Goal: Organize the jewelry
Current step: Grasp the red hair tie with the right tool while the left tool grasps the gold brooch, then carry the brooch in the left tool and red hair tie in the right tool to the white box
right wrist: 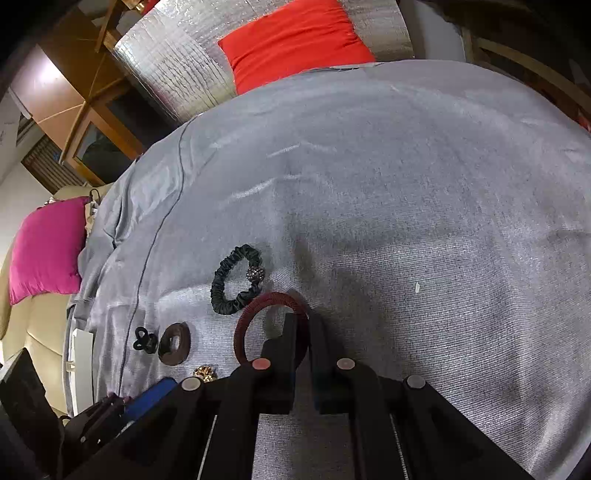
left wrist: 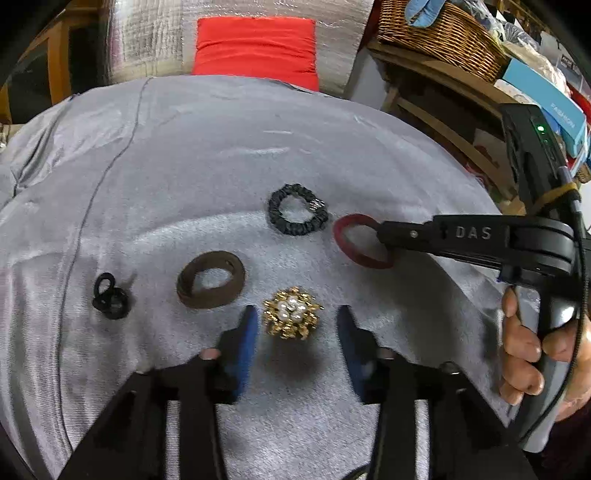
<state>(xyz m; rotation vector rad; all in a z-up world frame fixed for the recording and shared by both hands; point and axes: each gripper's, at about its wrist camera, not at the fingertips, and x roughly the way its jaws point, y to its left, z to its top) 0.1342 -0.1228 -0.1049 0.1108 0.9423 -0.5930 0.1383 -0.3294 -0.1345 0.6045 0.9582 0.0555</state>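
Note:
On the grey cloth (left wrist: 184,155) lies a gold brooch with pearls (left wrist: 291,314), between the blue fingers of my left gripper (left wrist: 296,311); the pads stand apart from it, so the gripper is open. My right gripper (right wrist: 303,319) is shut on the rim of a dark red hair band (right wrist: 258,306), which rests on the cloth. The left wrist view shows that gripper (left wrist: 384,236) coming in from the right onto the red hair band (left wrist: 343,236). A black scrunchie with a bead (left wrist: 295,214), a brown band (left wrist: 210,280) and a small black elastic (left wrist: 110,295) lie nearby.
A red cushion (left wrist: 255,48) and silver padding sit beyond the cloth's far edge. A wicker basket (left wrist: 439,33) and boxes stand on wooden shelves at the right. A pink cushion (right wrist: 44,247) lies off the cloth's left edge. A hand (left wrist: 528,350) holds the right gripper's handle.

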